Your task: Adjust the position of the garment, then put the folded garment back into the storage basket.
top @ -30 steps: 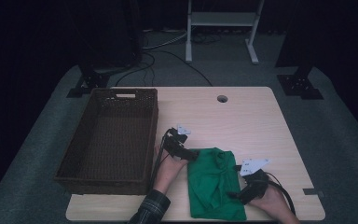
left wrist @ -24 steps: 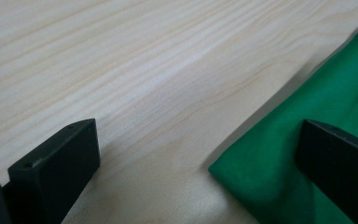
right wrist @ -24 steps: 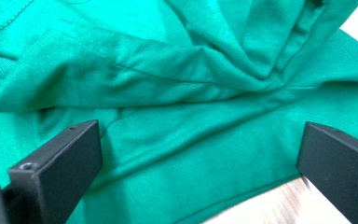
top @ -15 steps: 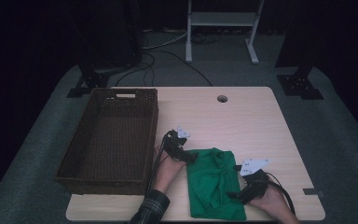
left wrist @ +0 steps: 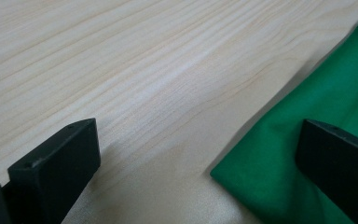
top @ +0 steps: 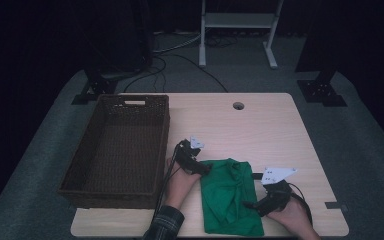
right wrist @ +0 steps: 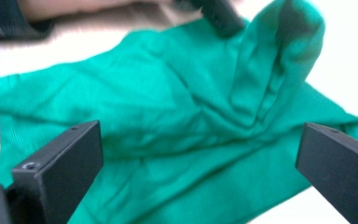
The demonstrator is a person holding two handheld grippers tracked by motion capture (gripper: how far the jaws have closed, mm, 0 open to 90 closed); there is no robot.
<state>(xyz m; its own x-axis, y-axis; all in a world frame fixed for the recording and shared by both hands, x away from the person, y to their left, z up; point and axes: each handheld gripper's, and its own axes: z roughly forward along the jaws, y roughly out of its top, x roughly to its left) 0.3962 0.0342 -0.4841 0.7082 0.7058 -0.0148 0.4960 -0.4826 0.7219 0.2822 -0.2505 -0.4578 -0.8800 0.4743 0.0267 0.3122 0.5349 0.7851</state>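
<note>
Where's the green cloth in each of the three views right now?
High view: green cloth lies at the table's near edge, between both grippers.
Left gripper view: it fills the right side, under the right jaw.
Right gripper view: it spreads across the centre.
Shared landmark: the pale wooden table.

The green cloth [right wrist: 182,135] is motion-blurred in the right gripper view, its lower part cut off.

My left gripper [top: 203,168] is black, with a grey three-cornered plate and a trailing black cable; my right gripper [top: 250,205] matches it; my left sleeve [top: 164,225] is dark plaid.
</note>
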